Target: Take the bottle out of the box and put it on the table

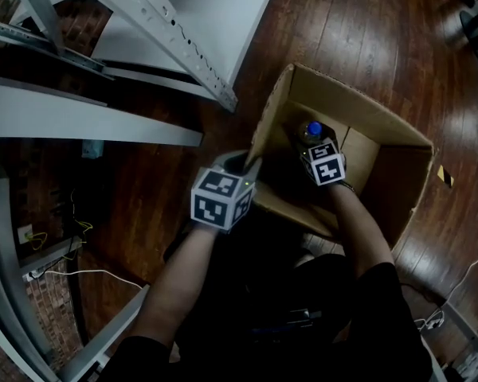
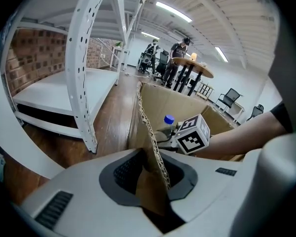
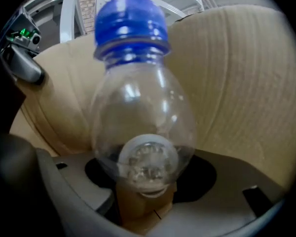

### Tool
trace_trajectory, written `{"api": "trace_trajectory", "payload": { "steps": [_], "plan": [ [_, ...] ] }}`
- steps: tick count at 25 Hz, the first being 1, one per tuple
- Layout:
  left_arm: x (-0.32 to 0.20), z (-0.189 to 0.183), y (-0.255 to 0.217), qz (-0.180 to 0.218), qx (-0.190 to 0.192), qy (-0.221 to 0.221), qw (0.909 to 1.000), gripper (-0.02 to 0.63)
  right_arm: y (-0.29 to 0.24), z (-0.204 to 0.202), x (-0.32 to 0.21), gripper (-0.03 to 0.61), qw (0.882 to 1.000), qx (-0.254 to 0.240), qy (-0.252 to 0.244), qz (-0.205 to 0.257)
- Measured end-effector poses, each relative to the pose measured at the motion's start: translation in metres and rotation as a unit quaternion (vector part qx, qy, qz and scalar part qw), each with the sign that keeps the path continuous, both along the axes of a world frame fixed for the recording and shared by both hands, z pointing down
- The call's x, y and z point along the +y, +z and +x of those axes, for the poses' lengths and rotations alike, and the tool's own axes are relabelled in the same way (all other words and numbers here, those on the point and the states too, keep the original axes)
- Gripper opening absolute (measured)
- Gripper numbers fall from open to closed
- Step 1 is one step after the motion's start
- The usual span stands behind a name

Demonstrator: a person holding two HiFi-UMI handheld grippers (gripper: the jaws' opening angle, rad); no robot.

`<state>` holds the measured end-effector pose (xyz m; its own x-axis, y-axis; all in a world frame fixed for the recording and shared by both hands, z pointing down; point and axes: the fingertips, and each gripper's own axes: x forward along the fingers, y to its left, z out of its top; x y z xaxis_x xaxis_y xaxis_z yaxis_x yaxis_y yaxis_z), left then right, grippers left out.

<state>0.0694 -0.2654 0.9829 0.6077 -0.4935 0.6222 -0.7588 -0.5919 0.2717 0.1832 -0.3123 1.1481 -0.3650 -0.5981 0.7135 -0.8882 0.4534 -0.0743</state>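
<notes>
While the box point(image 1: 358, 106) sits open on the wood floor point(image 1: 366, 22), the bottle point(image 3: 143, 112) is inside it, toward the wall that's on the L in head view. Bottle is clear w/ a blue cap point(image 1: 313, 129). It stands approx upright: long axis vertical, cap pointing up & out of the box, base down. R gripper point(image 3: 150, 181) reaches into the box from above at a slant. Its fingers sit either side of the bottle's body & pinch it, pads against the clear sides. L gripper point(image 2: 153, 177) is at the box's near-L wall, fingers nearly together & clamped on the corrugated top edge, one inside, one outside. White metal rack point(image 1: 167, 22) stands near the box's L corner.
</notes>
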Motion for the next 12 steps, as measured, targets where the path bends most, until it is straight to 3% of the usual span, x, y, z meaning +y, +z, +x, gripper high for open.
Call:
{"api": "trace_trajectory", "payload": {
  "steps": [8, 12],
  "plan": [
    [0.001, -0.001, 0.001, 0.007, -0.006, 0.008, 0.9999, 0.069, -0.046, -0.007, -0.002, 0.270, 0.998, -0.016, -0.005, 0.060],
    [0.003, -0.004, -0.008, 0.020, -0.007, 0.020, 0.9996, 0.087, -0.120, 0.009, 0.004, 0.271, 0.996, -0.019, 0.027, 0.085]
  ]
}}
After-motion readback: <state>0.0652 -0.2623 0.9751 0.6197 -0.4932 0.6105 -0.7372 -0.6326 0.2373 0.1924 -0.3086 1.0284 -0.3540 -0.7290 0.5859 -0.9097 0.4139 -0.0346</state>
